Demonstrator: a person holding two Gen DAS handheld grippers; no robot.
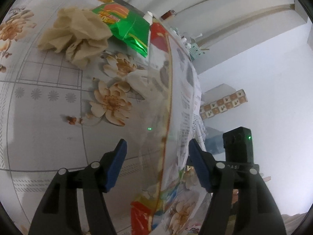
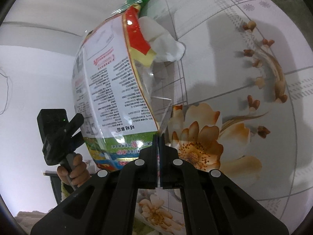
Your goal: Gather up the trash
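Note:
A large printed plastic bag (image 1: 182, 90) stands on edge between the fingers of my left gripper (image 1: 158, 143), which is open; its left blue pad (image 1: 117, 156) is clear of the film. In the right wrist view my right gripper (image 2: 158, 137) is shut on the lower rim of the same bag (image 2: 109, 74). A white tissue (image 1: 140, 82) shows through the bag's clear side, and the tissue (image 2: 166, 45) is seen again from the right. A crumpled beige paper (image 1: 76, 37) and a green snack wrapper (image 1: 125, 25) lie on the table beyond.
A floral tablecloth (image 1: 49, 117) covers the table (image 2: 254, 78). Small bottles and a box (image 1: 187, 41) crowd its far edge. A hand (image 2: 76, 168) holds the left gripper's handle. White walls and a tiled ledge (image 1: 223, 103) lie behind.

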